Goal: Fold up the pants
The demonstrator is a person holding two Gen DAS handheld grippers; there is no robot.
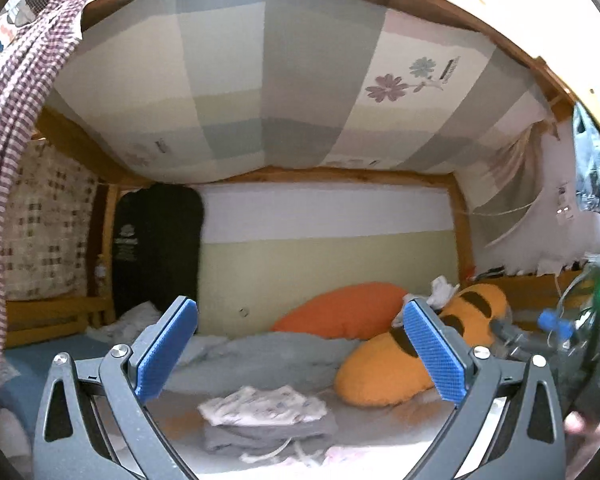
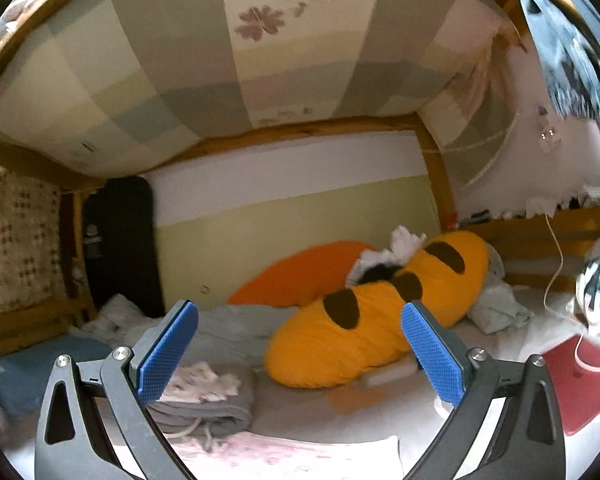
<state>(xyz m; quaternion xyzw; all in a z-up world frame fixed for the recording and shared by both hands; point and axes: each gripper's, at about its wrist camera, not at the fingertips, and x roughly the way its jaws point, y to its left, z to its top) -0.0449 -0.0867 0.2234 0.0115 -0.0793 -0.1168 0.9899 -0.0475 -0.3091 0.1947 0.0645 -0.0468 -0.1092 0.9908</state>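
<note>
A folded stack lies on the bed: grey pants (image 1: 272, 436) with a white drawstring, and a pale patterned garment (image 1: 260, 404) on top. My left gripper (image 1: 300, 350) hovers above and in front of the stack, open and empty. In the right wrist view the same grey pants (image 2: 208, 412) sit at lower left under the patterned garment (image 2: 204, 386). My right gripper (image 2: 300, 350) is open, holds nothing, and faces the bed to the right of the stack. The other gripper's body (image 1: 596, 332), with a green light, shows at the left view's right edge.
A long yellow plush pillow with brown spots (image 2: 376, 320) and an orange pillow (image 2: 300, 276) lie behind the stack. A crumpled blue-grey blanket (image 1: 252, 356) is at the back. A red flat object (image 2: 580, 380) and white cable are right. A wooden bunk frame (image 2: 284, 132) hangs low overhead.
</note>
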